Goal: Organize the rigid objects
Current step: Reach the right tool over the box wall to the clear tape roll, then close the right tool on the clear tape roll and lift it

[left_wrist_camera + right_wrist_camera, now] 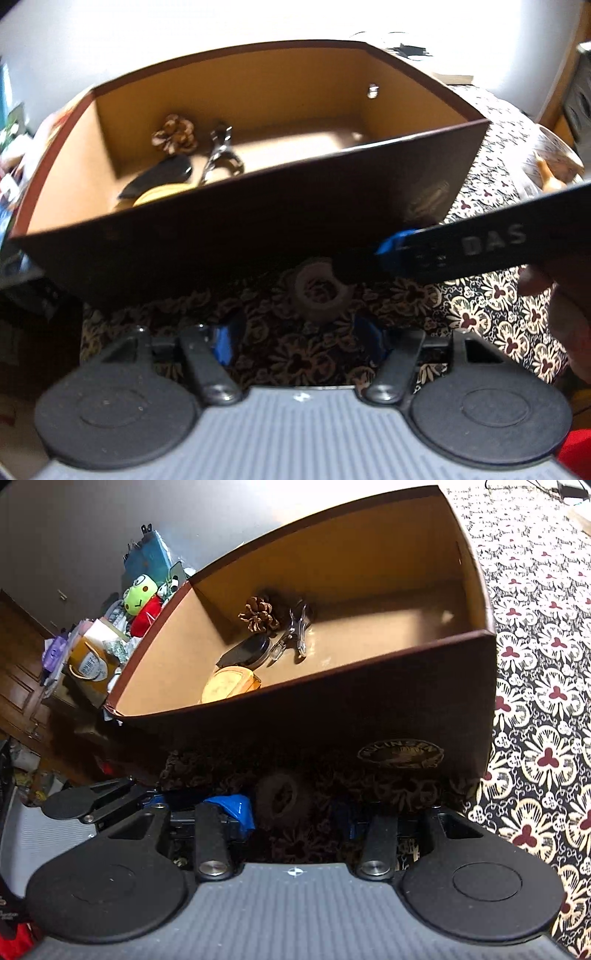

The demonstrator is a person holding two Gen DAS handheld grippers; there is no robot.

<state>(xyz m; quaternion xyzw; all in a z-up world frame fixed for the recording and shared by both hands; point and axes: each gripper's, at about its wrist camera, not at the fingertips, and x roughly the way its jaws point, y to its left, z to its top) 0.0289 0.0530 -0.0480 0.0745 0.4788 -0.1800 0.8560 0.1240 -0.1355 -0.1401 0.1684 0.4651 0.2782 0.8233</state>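
A roll of tape point(321, 291) lies flat on the patterned tablecloth just in front of the brown box point(258, 229). My left gripper point(295, 339) is open, its blue pads point(221, 343) a little short of the roll. My right gripper point(391, 251) reaches in from the right, close to the roll. In the right wrist view the roll point(282, 797) sits in shadow between the spread blue fingertips point(236, 808) of the open right gripper point(291, 816). The box point(369, 716) holds a pine cone point(258, 614), a metal clip point(297, 631), a black case point(247, 650) and a yellow round tin point(229, 688).
The box's near wall rises right behind the roll. The floral tablecloth point(546, 701) stretches to the right. Left of the table is a cluttered shelf with a green plush toy point(138, 594) and bags. A hand point(561, 295) holds the right gripper. My left gripper's body point(92, 801) shows at left.
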